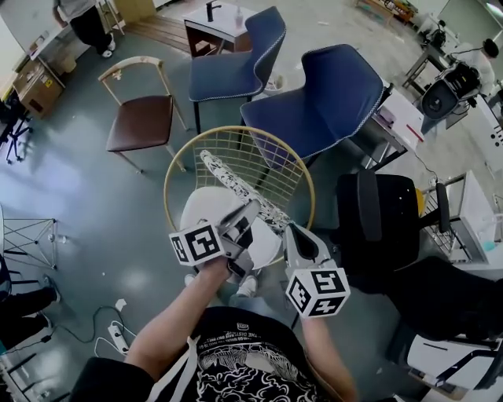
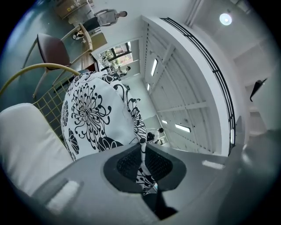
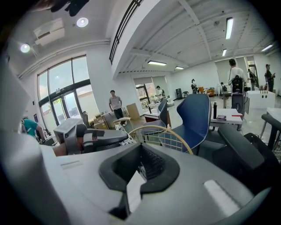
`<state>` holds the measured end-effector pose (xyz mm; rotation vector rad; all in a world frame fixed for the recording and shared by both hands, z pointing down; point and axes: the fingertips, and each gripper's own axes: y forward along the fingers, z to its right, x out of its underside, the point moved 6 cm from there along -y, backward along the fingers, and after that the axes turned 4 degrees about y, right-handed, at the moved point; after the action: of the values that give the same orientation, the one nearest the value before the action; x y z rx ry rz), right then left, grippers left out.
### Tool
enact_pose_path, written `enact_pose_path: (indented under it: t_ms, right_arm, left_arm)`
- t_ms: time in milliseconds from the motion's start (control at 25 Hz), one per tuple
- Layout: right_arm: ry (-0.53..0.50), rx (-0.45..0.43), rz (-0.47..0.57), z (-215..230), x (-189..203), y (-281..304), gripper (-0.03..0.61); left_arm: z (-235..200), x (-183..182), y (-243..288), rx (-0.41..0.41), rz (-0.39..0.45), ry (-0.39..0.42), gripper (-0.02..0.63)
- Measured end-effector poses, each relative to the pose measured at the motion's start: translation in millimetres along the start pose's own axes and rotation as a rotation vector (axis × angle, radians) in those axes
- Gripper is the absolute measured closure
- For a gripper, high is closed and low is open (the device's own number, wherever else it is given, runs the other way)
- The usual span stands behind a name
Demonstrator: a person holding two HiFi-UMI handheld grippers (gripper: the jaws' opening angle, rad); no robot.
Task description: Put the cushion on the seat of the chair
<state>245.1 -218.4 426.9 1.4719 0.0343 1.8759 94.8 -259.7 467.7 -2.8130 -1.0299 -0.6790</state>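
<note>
A flat cushion (image 1: pixel 234 182) printed with black flowers on white stands on edge over the white seat (image 1: pixel 206 210) of a gold wire chair (image 1: pixel 174 167). My left gripper (image 1: pixel 248 217) is shut on its near edge; in the left gripper view the printed fabric (image 2: pixel 94 110) runs pinched between the pads of that gripper (image 2: pixel 142 160), with the chair's rim (image 2: pixel 39 67) and seat (image 2: pixel 26 145) to the left. My right gripper (image 1: pixel 291 232) holds it from the right side, shut (image 3: pixel 138 173) on a white strip of the cushion (image 3: pixel 134 189). The chair's rim (image 3: pixel 162 129) lies just beyond.
Two blue chairs (image 1: pixel 236 51) (image 1: pixel 334 94) stand behind the wire chair, and a brown-seated wooden chair (image 1: pixel 141 118) to its left. A black office chair (image 1: pixel 377 220) is close on the right. A power strip (image 1: pixel 118 338) lies on the floor at the left. A person (image 1: pixel 86 23) stands far back.
</note>
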Motion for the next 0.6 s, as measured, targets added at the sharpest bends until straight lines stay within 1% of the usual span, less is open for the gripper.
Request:
enact_pose_path:
  t_ms: [200,360,600]
  right_arm:
    - [0.011,-0.045,-0.05,-1,19,4,0.578]
    - [0.021,-0.081,-0.09,-7,31,13,0.578]
    - [0.022,-0.109,-0.137,-22,49,15,0.578]
  left_arm:
    - [-24,18,-28,-0.077,-0.003,-0.03,0.603]
    - [-45,30,-52,-0.141,-0.022,-0.048,0.603]
    - [-75,43,-89,-0.231,-0.052,-0.073,0.602]
